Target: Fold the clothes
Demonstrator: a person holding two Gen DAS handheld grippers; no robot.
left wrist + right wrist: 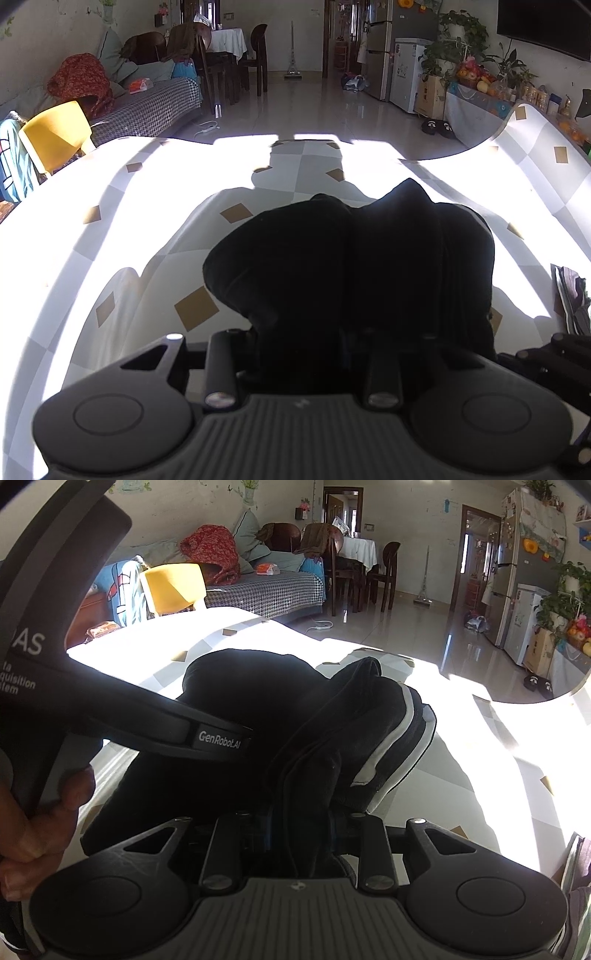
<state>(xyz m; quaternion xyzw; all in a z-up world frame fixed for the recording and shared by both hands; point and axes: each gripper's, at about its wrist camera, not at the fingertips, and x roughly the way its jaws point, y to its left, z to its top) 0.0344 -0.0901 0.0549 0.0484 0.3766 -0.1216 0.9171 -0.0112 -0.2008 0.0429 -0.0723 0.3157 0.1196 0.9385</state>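
A black garment [351, 258] hangs bunched over the checked tablecloth [110, 229]. Its cloth runs down into my left gripper [303, 339], which is shut on it, and the fabric hides the fingertips. In the right wrist view the same black garment [251, 686] shows white stripes [391, 746] along one folded edge. My right gripper [299, 812] is shut on a thick fold of it. The left gripper [251, 744] reaches in from the left, its tip buried in the cloth, with a person's hand [33, 827] on its handle.
A yellow chair [55, 133] stands at the table's far left edge, with a sofa [155, 103] behind it. A dark striped item [569, 295] lies at the table's right edge. Shiny floor [314, 103] lies beyond the far edge. Sunlight glares on the cloth.
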